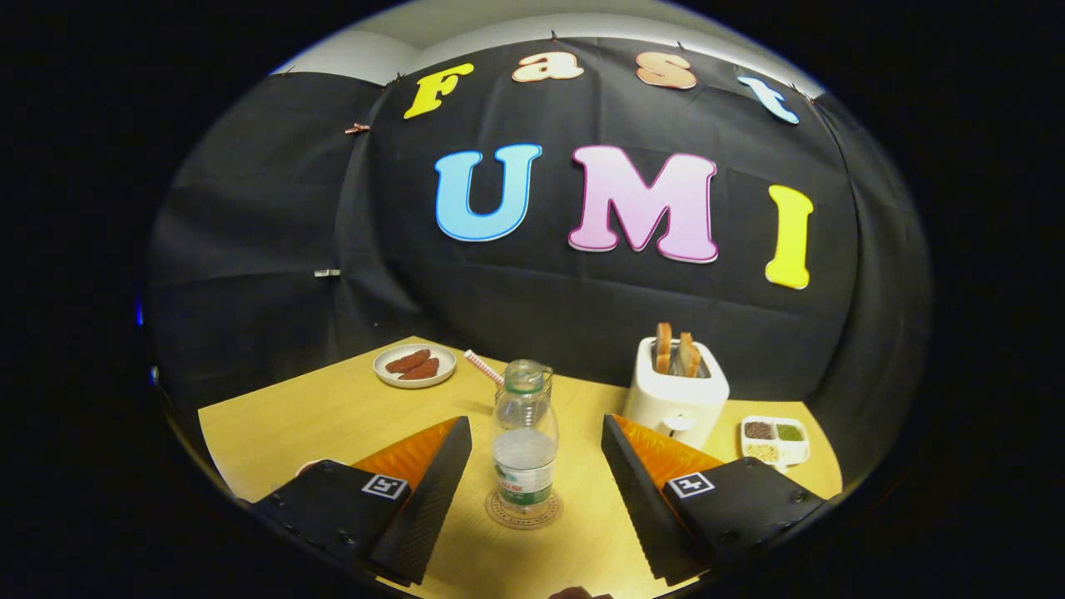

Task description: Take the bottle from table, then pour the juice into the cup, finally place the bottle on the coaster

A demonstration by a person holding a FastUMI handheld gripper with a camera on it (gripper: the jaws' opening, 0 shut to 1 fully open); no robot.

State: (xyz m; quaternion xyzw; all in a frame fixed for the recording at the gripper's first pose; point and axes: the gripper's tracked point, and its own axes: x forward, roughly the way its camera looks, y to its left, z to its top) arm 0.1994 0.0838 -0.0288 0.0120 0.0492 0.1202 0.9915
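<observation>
Here, listed from the left of the frame to the right. Table (283,424): pale wooden top, spanning the lower half of the frame against the dark cloth wall. Plate (414,366): small, round and light, left of centre near the table's far edge, holding two reddish-brown pieces of food lying side by side. Straw (482,366): red-and-white striped, slanting up out from behind the bottle's shoulder toward the plate; what it stands in is hidden, so it cannot be told. Gripper (532,453): two wedge-shaped fingers in the lower part of the frame, jaws well apart, touching nothing; each finger base carries a small square marker. Bottle (524,441): clear plastic, upright at the centre of the frame, between the two fingers and apart from both, with a green-printed label around its lower body and a pale cap band; liquid level hard to read. Coaster (524,512): round, patterned, lying flat on the table directly under the bottle, its rim showing around the bottle's base. Cup (526,391): a clear glass vessel with a handle, just behind the bottle and largely hidden by it, so its contents cannot be told. Toaster (676,403): white, right of centre beyond the right-hand finger, two brown slices standing up out of its slots. Divided dish (774,441): small, white, at the lower right of the table beside the toaster, compartments filled with dark, green and pale grains.
</observation>
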